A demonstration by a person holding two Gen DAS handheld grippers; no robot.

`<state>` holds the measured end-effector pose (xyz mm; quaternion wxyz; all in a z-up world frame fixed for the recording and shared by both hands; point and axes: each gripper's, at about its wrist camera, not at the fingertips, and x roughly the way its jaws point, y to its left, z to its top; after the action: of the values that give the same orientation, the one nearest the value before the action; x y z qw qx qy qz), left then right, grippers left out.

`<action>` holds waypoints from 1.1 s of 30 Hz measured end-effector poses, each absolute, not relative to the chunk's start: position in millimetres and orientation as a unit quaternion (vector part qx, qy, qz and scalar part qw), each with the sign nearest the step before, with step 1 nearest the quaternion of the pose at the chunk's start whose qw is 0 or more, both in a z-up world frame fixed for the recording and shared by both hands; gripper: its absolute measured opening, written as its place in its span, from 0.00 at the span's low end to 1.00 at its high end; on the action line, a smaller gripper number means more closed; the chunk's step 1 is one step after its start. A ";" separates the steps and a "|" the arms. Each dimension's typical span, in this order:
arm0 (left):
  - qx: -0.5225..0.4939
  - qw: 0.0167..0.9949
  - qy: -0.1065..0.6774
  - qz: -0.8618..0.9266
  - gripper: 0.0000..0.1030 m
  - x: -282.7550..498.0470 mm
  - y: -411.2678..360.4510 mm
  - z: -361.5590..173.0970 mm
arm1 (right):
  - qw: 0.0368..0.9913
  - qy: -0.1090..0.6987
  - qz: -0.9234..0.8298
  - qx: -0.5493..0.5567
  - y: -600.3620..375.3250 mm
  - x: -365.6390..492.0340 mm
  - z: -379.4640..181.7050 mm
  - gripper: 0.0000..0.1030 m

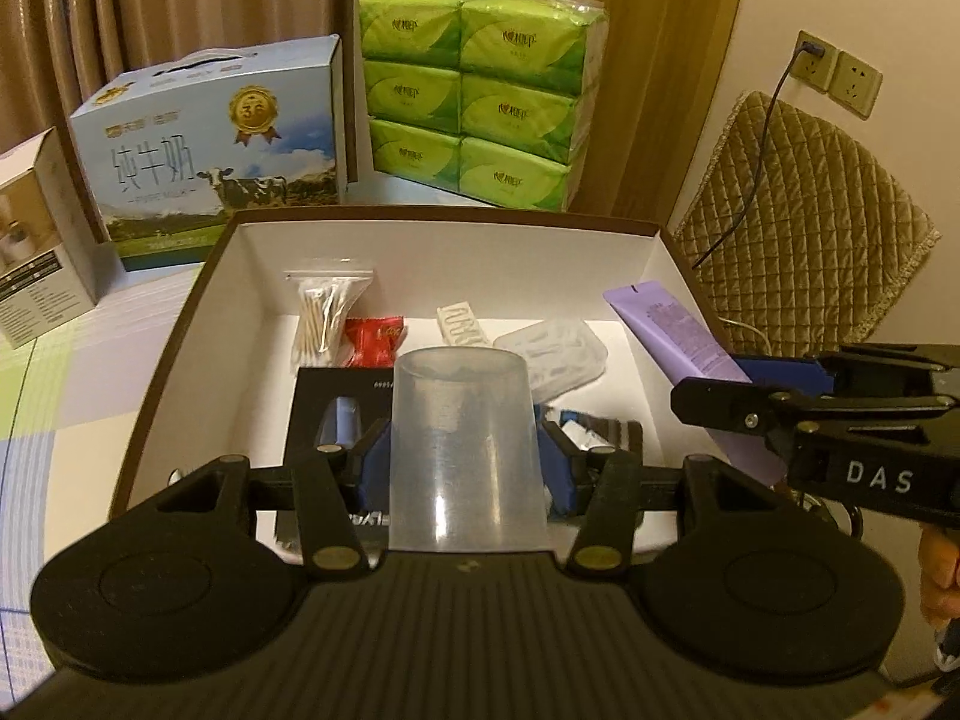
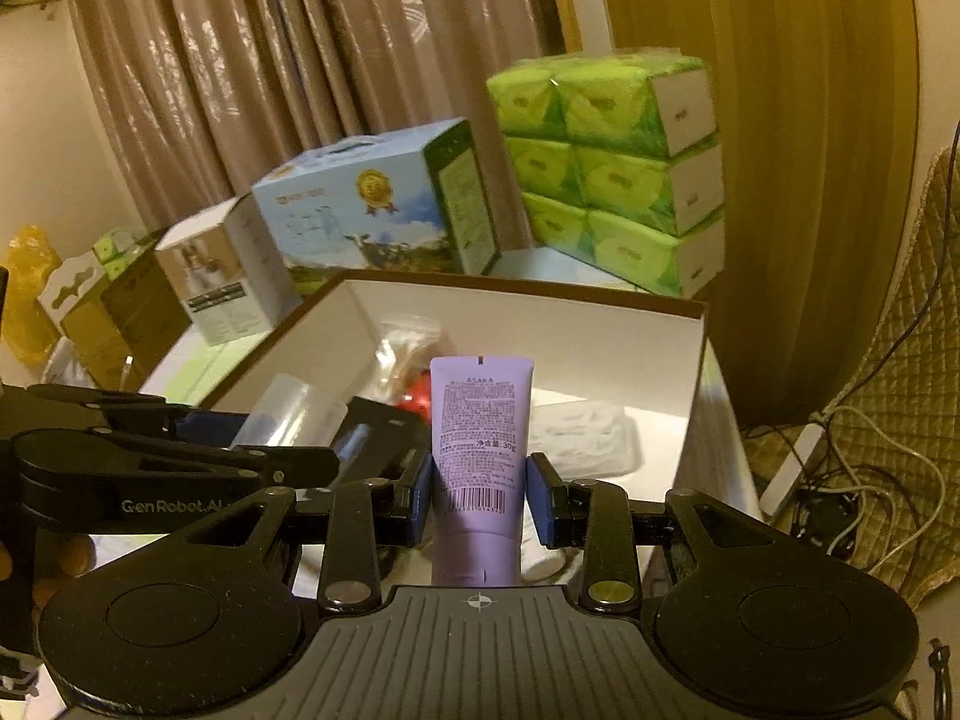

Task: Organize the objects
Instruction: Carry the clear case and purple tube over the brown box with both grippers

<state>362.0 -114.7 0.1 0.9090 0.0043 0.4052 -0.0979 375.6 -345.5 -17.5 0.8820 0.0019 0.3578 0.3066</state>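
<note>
Two grippers: both are held over an open white-lined box [image 1: 648, 252], each gripping one item.
Left gripper [image 1: 465, 456]: its blue pads press both sides of a clear plastic cup [image 1: 465, 444], held upside down above the box's near half.
Box contents, left wrist view: from left to right, a bag of cotton swabs [image 1: 324, 312], a red packet [image 1: 375, 339], a black card package [image 1: 336, 414] lying under the cup, a small white pack [image 1: 462, 327] and a clear plastic tray [image 1: 552, 357].
Right gripper [image 2: 479, 495]: closed part-way on a purple tube [image 2: 480, 450], crimped end pointing away, back label and barcode facing the camera.
Only in the left wrist view: the tube slants over the box's right wall, and a wall socket [image 1: 837, 75] shows behind.
Only in the right wrist view: the tube's printed text, and a power strip with cables [image 2: 804, 468] on the floor at right.
Behind the box, both views: a blue milk carton [image 1: 210, 150] on the left, stacked green tissue packs [image 1: 474, 96] to its right.
</note>
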 end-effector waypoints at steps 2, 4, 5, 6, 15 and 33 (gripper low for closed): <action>0.004 0.907 0.410 -0.096 0.45 372.2 -117.4 -3.5 | 0.882 0.362 0.302 -0.003 -345.6 386.3 -22.3 0.30; 0.004 0.904 0.417 -0.093 0.45 382.4 -119.7 -8.0 | 0.882 0.366 0.298 -0.006 -345.9 396.6 -27.3 0.30; 0.005 0.903 0.420 -0.092 0.45 387.3 -120.8 -10.4 | 0.881 0.368 0.296 -0.008 -345.7 401.0 -29.3 0.30; 0.007 0.902 0.422 -0.090 0.45 391.0 -121.9 -12.9 | 0.881 0.369 0.296 -0.010 -345.9 404.9 -31.4 0.30; 0.008 0.890 0.450 -0.078 0.45 421.4 -126.9 -32.0 | 0.877 0.380 0.295 -0.024 -341.1 428.5 -45.3 0.30; -0.006 0.880 0.470 -0.059 0.75 437.3 -119.6 -49.5 | 0.873 0.387 0.295 -0.043 -332.9 442.8 -56.4 0.30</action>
<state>437.3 -119.6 -49.5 0.8804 -0.0061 0.4704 -0.0595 442.8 -332.9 -56.4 0.8725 -0.0426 0.3869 0.2954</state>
